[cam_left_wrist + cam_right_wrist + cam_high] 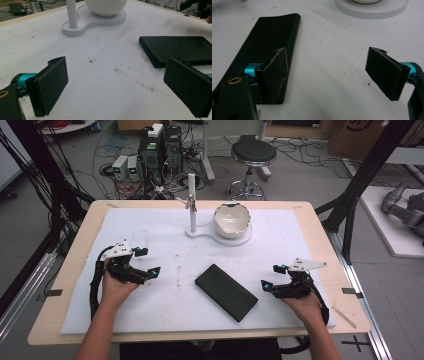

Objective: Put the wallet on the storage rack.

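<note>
A flat black folded case [226, 291] lies on the white mat [165, 245] between my two grippers. It also appears in the left gripper view [180, 48] and the right gripper view [268, 37]. My left gripper [148, 262] rests at the mat's left, open, nothing between its jaws [120, 85]. My right gripper [271, 276] sits right of the case, open and empty [329, 75]. Its left pad [275, 75] overlaps the case's edge in its own view. A white bowl [231, 219] stands on a white base [200, 232] with an upright post [192, 202] at the mat's far middle.
The wooden table edge [75, 270] frames the mat. Behind the table are a round stool [253, 154], computer boxes [160, 150] and floor cables. Black frame struts [360, 180] rise at the right.
</note>
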